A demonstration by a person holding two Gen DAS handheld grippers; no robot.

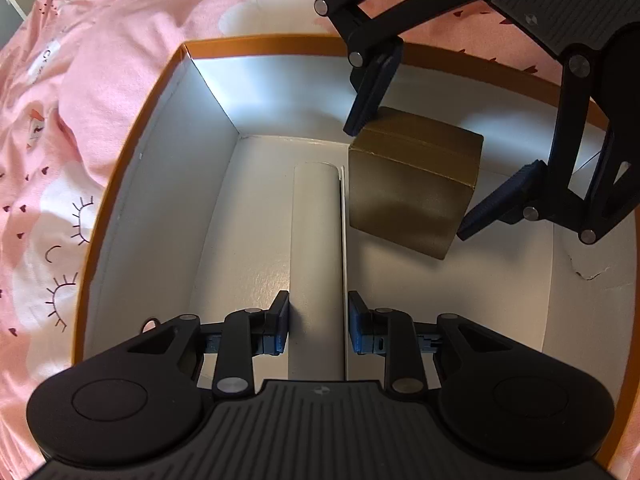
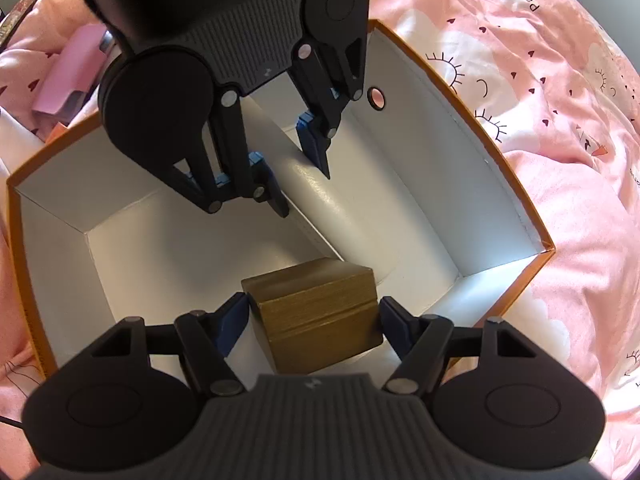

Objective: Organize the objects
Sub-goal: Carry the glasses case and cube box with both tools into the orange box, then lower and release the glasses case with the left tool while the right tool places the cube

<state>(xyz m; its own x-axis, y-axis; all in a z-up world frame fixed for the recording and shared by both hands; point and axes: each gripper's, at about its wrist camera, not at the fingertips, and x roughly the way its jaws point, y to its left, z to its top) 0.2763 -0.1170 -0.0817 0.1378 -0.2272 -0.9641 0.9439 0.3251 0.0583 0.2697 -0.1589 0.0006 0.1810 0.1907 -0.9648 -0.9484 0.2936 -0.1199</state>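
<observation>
Between the right gripper's [image 2: 314,320] pads sits a gold box [image 2: 320,312] (gripped).

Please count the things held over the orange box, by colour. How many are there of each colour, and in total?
White: 1, the tube in the left gripper.
Gold: 1, the cube in the right gripper.
Total: 2, both over the box.

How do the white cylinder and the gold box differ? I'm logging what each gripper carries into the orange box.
The white cylinder is long, round and pale; the gold box is squat, flat-sided and metallic brown. The left gripper clasps the cylinder with narrow jaws; the right gripper spans the gold box with wide jaws. Both hang inside the orange box.
</observation>
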